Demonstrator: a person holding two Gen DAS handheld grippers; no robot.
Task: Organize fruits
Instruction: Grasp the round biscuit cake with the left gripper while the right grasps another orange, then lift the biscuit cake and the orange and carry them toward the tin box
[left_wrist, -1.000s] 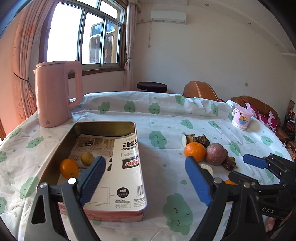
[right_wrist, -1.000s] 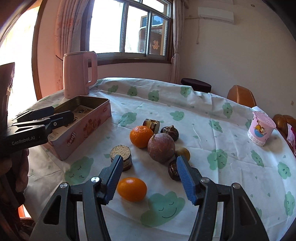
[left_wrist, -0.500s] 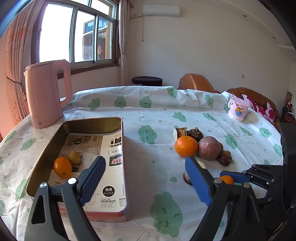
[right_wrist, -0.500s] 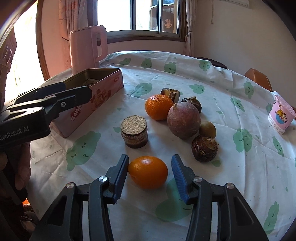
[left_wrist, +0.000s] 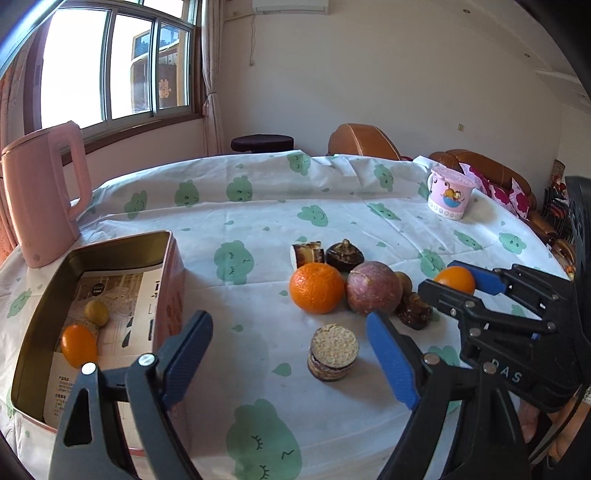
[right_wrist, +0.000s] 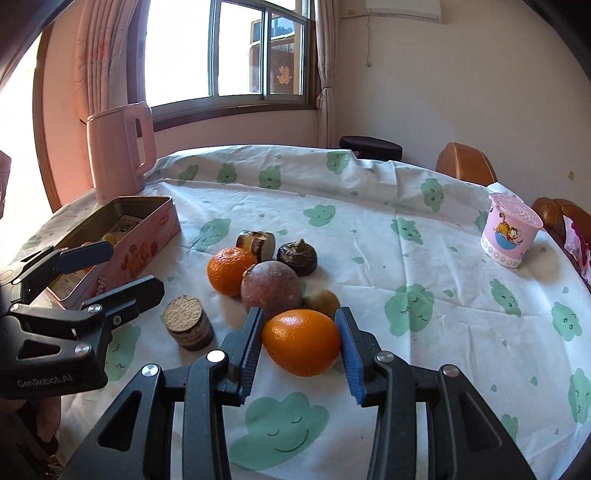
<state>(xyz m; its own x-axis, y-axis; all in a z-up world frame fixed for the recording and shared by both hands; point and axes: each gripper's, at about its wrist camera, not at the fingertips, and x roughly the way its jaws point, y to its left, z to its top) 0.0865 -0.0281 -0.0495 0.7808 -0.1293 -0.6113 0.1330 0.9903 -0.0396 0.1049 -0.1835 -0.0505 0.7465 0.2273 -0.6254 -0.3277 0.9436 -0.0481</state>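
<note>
Clamping the smooth orange (right_wrist: 301, 341) between its blue pads, the right gripper (right_wrist: 300, 350) had the fruit pinched at its widest part, just above the cloud-print tablecloth (right_wrist: 406, 229) (whether it had cleared the cloth fully was hard to tell). The left gripper (left_wrist: 288, 365) hung with its jaws wide apart and nothing between them, its jaws easing slightly inward, pointed at the round rice cracker stack (left_wrist: 333, 352). To the left sat the pink tin (left_wrist: 92, 254), already holding a small orange (left_wrist: 78, 345) and a yellowish fruit (left_wrist: 96, 312).

The likeliest trouble, as I judged it, was the grip itself: a round, slick-skinned orange squeezed from two sides could squirt out forward if the pads pressed unevenly or the hand swung quickly. Dropped, it would probably roll into the cluster just behind it, the mandarin (right_wrist: 231, 271), the passion fruit (right_wrist: 271, 290) and the dark water chestnut (right_wrist: 297, 257), and scatter them. The left gripper also stood close to the path toward the tin, so a carry across could knock the two tools together.
</note>
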